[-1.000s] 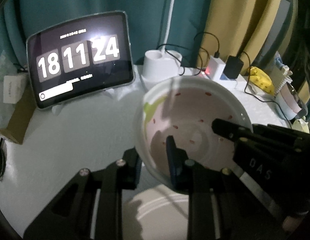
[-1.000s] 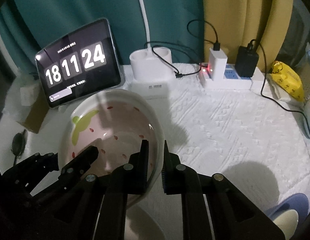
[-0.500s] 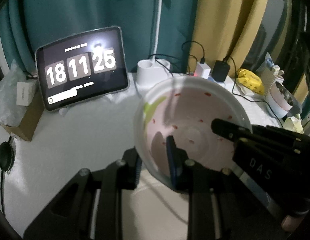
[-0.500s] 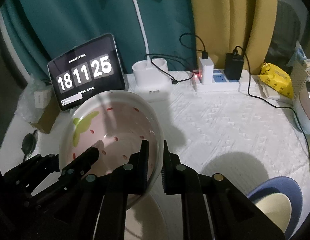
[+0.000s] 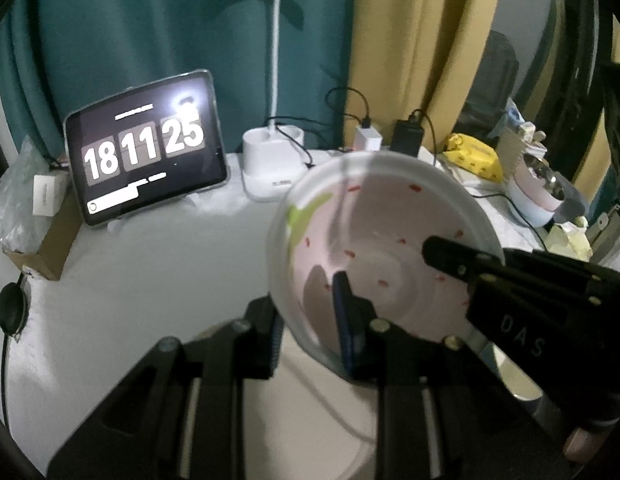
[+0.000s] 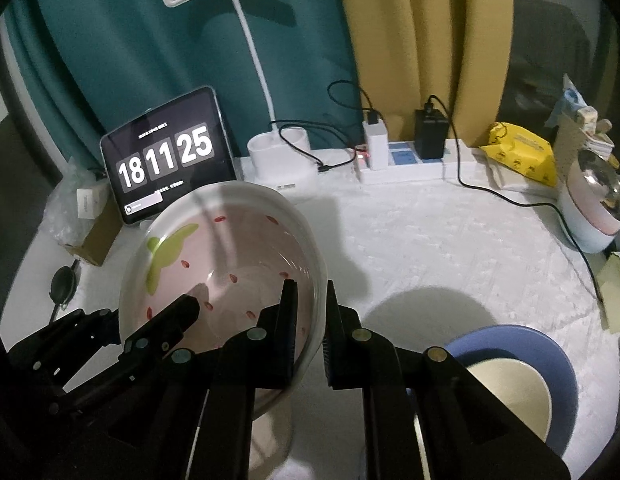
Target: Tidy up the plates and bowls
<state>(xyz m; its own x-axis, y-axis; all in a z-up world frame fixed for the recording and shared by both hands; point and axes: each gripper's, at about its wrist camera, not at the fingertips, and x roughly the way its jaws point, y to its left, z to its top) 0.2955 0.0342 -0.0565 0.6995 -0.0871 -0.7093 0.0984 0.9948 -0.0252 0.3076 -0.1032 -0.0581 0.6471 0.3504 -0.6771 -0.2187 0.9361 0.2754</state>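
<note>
I have the white ceramic bowl [image 5: 389, 248], pink inside with red flecks and a green leaf mark, raised above the worktop [image 6: 429, 240]. The left gripper [image 5: 310, 320] and right gripper [image 6: 310, 312] each have jaws clenched on its rim, one finger inside.

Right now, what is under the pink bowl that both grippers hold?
Under the pink bowl, part of a white plate shows on the table. The bowl and both grippers, left and right, cover the rest of it.
</note>
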